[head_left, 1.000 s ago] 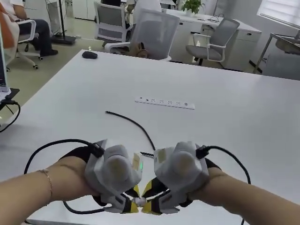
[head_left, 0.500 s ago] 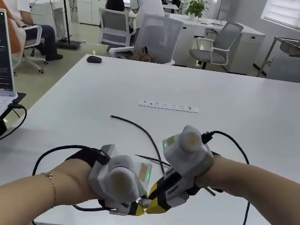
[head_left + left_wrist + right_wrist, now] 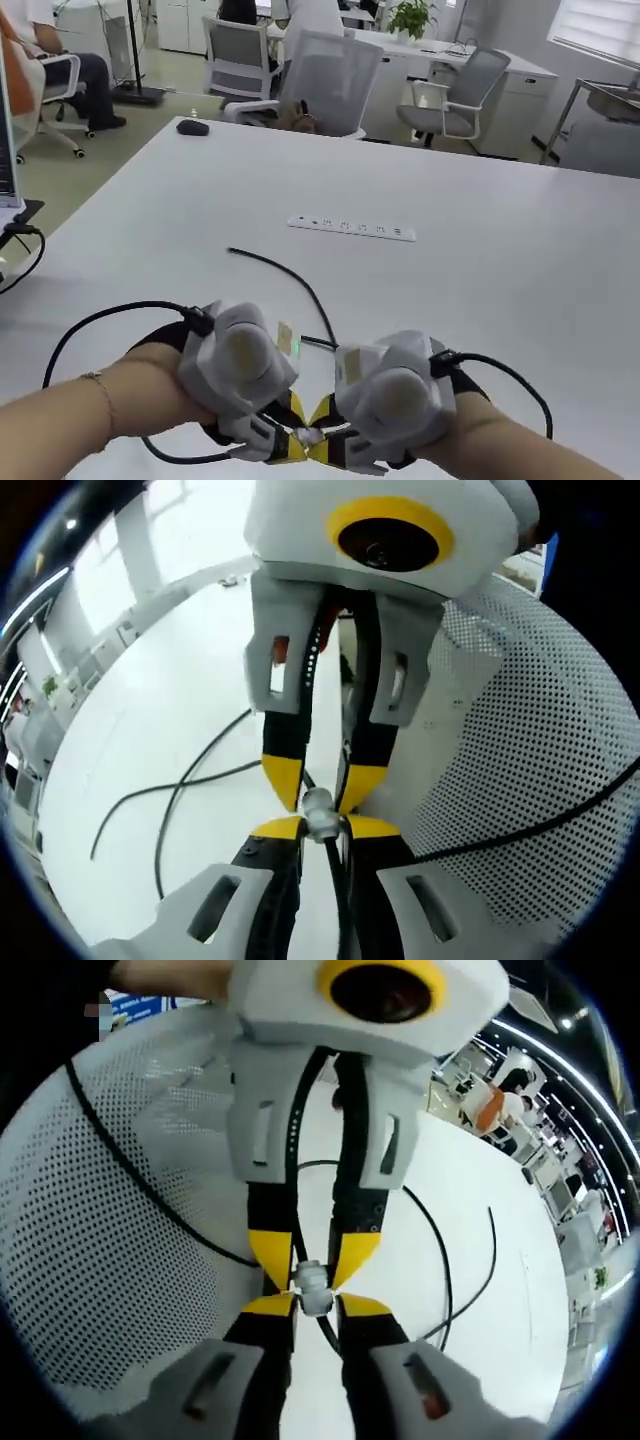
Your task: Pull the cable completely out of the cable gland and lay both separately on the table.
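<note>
1. A dark mouse lies at the far left edge of the white table, well apart from the work.
2. The left gripper is at the near edge of the table. Its jaws are almost closed, and the yellow tips pinch the gland from either side.
3. The gland, small and white, sits between the four yellow tips where the two grippers meet nose to nose. The cable passes through it, so the two are not yet apart.
4. The cable, thin and black, runs from the gland and lies on the table in a long curve, with its free end away to the far left.
5. A white power strip lies beyond the cable, near the middle of the table.
6. The right gripper faces the left one. Its jaws are also nearly closed on the gland from the opposite end. Whether its pads also press on the cable I cannot tell.
</note>
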`<move>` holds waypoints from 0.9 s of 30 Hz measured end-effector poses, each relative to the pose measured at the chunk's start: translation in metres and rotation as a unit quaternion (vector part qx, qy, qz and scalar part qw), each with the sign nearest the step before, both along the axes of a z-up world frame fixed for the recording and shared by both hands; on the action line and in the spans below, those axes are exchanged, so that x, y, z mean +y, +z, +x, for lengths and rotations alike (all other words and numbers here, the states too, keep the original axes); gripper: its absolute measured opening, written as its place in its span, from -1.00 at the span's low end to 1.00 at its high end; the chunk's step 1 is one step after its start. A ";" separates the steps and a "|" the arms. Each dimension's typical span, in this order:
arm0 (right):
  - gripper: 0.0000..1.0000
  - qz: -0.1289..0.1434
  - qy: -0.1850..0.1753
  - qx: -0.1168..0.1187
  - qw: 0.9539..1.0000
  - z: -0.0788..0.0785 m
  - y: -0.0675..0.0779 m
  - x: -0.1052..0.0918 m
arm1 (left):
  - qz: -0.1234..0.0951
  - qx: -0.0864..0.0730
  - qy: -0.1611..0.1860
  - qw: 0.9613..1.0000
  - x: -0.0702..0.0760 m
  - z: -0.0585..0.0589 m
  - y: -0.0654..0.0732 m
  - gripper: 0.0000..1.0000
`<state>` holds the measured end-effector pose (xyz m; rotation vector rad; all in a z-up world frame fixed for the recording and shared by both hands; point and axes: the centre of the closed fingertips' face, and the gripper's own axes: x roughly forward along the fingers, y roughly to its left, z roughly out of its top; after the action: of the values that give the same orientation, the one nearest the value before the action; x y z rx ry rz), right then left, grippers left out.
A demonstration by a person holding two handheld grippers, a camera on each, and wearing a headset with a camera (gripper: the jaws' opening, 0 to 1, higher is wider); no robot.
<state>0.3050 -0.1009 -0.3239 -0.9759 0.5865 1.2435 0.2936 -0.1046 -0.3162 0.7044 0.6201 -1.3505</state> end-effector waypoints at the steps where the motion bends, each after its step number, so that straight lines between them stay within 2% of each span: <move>1: -0.53 -0.029 0.006 -0.035 0.999 0.007 0.001 -0.006 | -0.001 -0.006 0.006 1.000 0.000 0.003 -0.001 -0.66; 2: -0.51 -0.034 -0.005 -0.029 0.999 0.006 -0.001 -0.008 | -0.001 -0.007 0.013 1.000 0.001 0.004 -0.002 -0.66; 3: -0.52 -0.026 -0.020 -0.014 0.999 0.003 -0.002 -0.008 | -0.004 -0.004 0.017 1.000 0.000 0.004 -0.003 -0.66; 4: -0.54 -0.005 -0.025 -0.018 1.000 0.005 -0.002 -0.005 | -0.009 -0.006 0.017 1.000 -0.001 0.004 -0.004 -0.66; 5: -0.56 -0.001 -0.025 -0.024 0.999 0.007 -0.003 -0.006 | -0.011 -0.008 0.018 1.000 -0.001 0.005 -0.004 -0.66; 6: -0.59 -0.019 -0.019 -0.038 0.999 0.010 -0.007 -0.010 | -0.011 -0.012 0.021 1.000 -0.001 0.005 -0.004 -0.66; 7: -0.62 -0.033 -0.019 -0.040 0.998 0.011 -0.010 -0.015 | -0.012 -0.016 0.021 1.000 -0.002 0.005 -0.003 -0.66; 9: -0.67 -0.026 -0.016 -0.033 0.999 0.010 -0.013 -0.014 | -0.016 -0.028 0.017 0.999 -0.004 0.005 -0.002 -0.66; 10: -0.76 0.000 -0.019 -0.010 1.000 0.007 -0.013 -0.009 | -0.017 -0.028 0.018 0.999 -0.005 0.005 -0.002 -0.66; 11: -0.87 0.011 -0.030 0.002 0.999 0.007 -0.011 -0.009 | -0.018 -0.028 0.019 0.999 -0.005 0.006 -0.002 -0.66; 13: -0.86 0.004 -0.044 -0.010 0.999 0.014 -0.011 -0.014 | -0.021 -0.032 0.025 0.999 -0.005 0.008 -0.003 -0.66; 16: -0.88 -0.037 -0.051 -0.058 0.996 0.027 -0.011 -0.028 | -0.026 -0.031 0.044 0.998 0.000 0.014 -0.003 -0.66; 17: -0.88 -0.035 -0.072 -0.047 0.996 0.028 -0.013 -0.031 | -0.025 -0.032 0.047 0.998 0.001 0.014 -0.004 -0.66; 19: -0.88 -0.032 -0.094 -0.038 0.994 0.033 -0.014 -0.037 | -0.020 -0.034 0.052 0.998 0.006 0.015 -0.006 -0.66; 21: -0.88 -0.040 -0.123 -0.031 0.991 0.036 -0.016 -0.047 | -0.014 -0.036 0.055 0.998 0.009 0.015 -0.008 -0.66; 24: -0.87 -0.087 -0.175 -0.028 0.980 0.042 -0.024 -0.075 | -0.001 -0.038 0.055 0.998 0.014 0.015 -0.013 -0.66; 25: -0.87 -0.094 -0.181 -0.028 0.979 0.043 -0.025 -0.079 | 0.001 -0.038 0.054 0.998 0.014 0.015 -0.013 -0.66; 26: -0.87 -0.109 -0.192 -0.031 0.975 0.046 -0.027 -0.089 | 0.006 -0.041 0.052 0.998 0.015 0.015 -0.014 -0.66; 27: -0.86 -0.112 -0.196 -0.030 0.974 0.045 -0.028 -0.091 | 0.007 -0.042 0.052 0.998 0.015 0.014 -0.014 -0.66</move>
<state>0.3505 -0.1918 -0.3517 -1.0198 0.8401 0.8051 0.3079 -0.0900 -0.3304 0.7261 0.5912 -1.2166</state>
